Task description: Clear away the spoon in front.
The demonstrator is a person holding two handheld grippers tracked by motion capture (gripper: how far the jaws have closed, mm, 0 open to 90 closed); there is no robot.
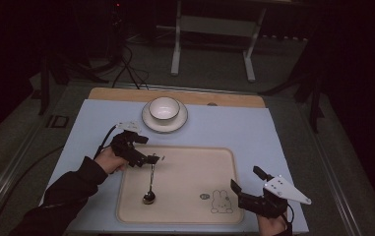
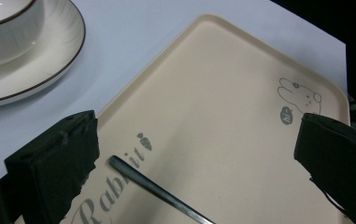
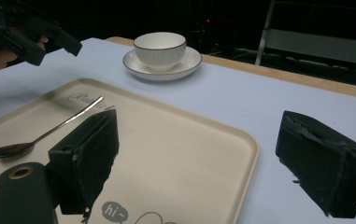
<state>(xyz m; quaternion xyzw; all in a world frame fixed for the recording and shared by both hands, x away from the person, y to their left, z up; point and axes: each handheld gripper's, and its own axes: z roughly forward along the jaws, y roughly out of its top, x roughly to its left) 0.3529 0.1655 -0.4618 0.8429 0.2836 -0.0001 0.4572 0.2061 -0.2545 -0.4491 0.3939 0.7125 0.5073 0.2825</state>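
L gripper (image 1: 156, 158) wide open above spoon (image 1: 150, 184) lying free on tray (image 1: 224, 153), prob. released; R gripper (image 1: 246, 184) open, idle.

spoon (image 2: 159, 189) bowl cut off at bottom edge, cup (image 2: 5, 28) and saucer (image 2: 40, 60) cropped at left edge

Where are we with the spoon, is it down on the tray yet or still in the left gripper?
Done: the spoon lies flat on the tray, free of any grip. In hand: nothing; the left gripper is open, its jaws standing apart above the handle tip, and the right gripper sits open at the tray's near right corner. Left: the bowl on its saucer looks untouched.
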